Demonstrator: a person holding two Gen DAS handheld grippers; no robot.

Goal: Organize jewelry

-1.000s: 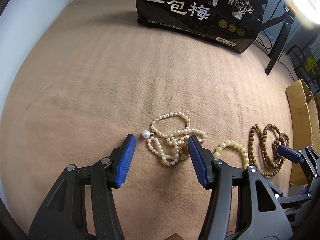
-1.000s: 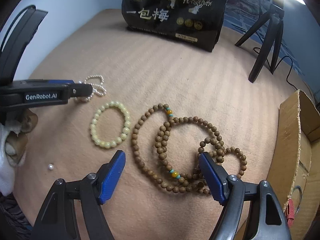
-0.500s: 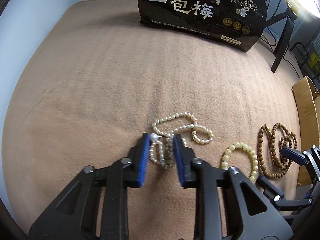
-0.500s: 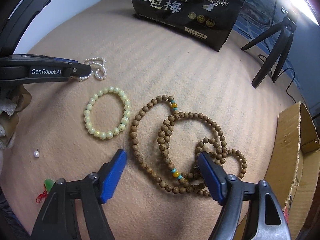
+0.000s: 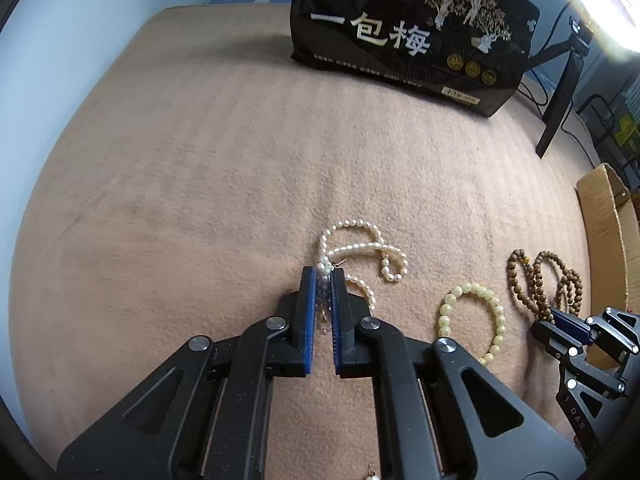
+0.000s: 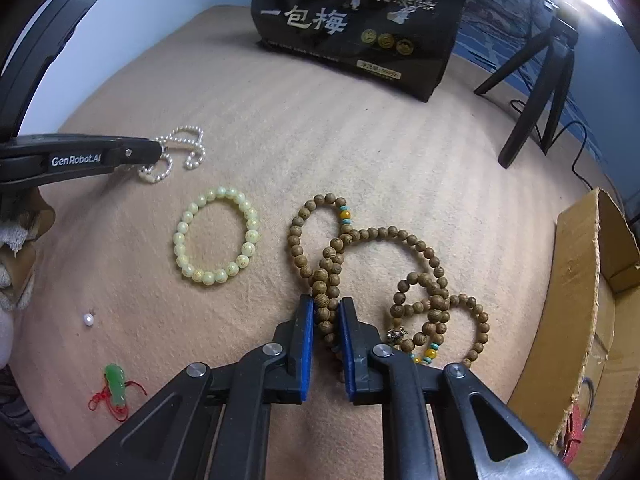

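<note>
My left gripper (image 5: 323, 276) is shut on a white pearl necklace (image 5: 362, 249) lying on the tan blanket; it also shows in the right wrist view (image 6: 176, 152). My right gripper (image 6: 326, 308) is shut on a brown wooden bead strand (image 6: 384, 276) with orange and turquoise beads, also seen at the right of the left wrist view (image 5: 540, 276). A pale yellow bead bracelet (image 6: 216, 236) lies between them, also visible in the left wrist view (image 5: 472, 320).
A black snack bag (image 6: 356, 24) stands at the back. A cardboard box (image 6: 588, 304) sits at the right. A black tripod (image 6: 536, 92) stands behind. A loose pearl (image 6: 88, 319) and a green pendant on red cord (image 6: 114, 390) lie at front left.
Both grippers have closed: the left on the pearl necklace, the right on the wooden bead strand. The right gripper moved in over the beads.
</note>
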